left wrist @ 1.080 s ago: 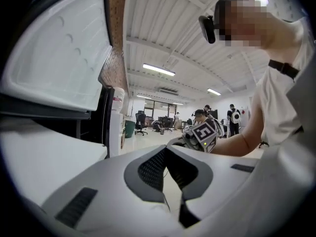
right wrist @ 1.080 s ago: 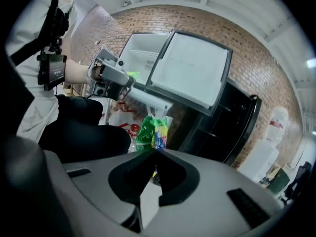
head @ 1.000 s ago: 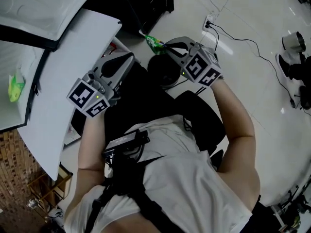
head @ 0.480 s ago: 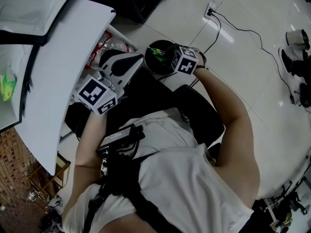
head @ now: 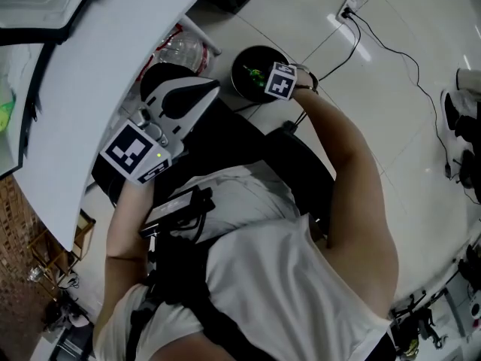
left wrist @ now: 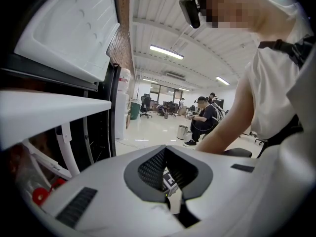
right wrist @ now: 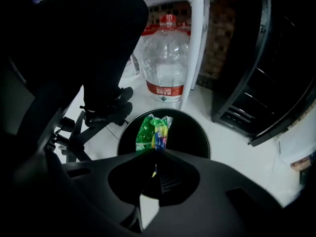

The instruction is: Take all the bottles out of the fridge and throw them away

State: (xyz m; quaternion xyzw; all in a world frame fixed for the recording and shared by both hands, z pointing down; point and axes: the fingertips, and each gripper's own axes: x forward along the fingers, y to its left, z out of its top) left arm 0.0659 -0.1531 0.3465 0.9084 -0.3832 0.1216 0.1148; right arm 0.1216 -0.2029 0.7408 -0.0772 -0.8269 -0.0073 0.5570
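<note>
A crumpled green bottle [right wrist: 154, 132] sticks out past the tips of my right gripper [right wrist: 157, 153], which is shut on it. The gripper points steeply down, and the bottle hangs just over the mouth of a round black bin [right wrist: 198, 128]. In the head view my right gripper [head: 261, 76] and the green bottle [head: 255, 74] sit over the same bin [head: 252, 51]. My left gripper [head: 213, 89] is held further left beside the white fridge door [head: 75, 104], jaws together with nothing in them. In its own view the left gripper [left wrist: 165, 149] points out into the room.
A large clear water jug [right wrist: 167, 63] with a red cap stands just behind the bin, against a white post [right wrist: 196, 43]. A black swivel chair's base [right wrist: 94, 115] is left of the bin. A cable [head: 376, 40] runs across the white floor. Another green item [head: 4, 111] lies in the fridge.
My right gripper has dropped from chest height down to the bin's mouth and tipped downward, with the green bottle still in it. My left gripper has sunk a little.
</note>
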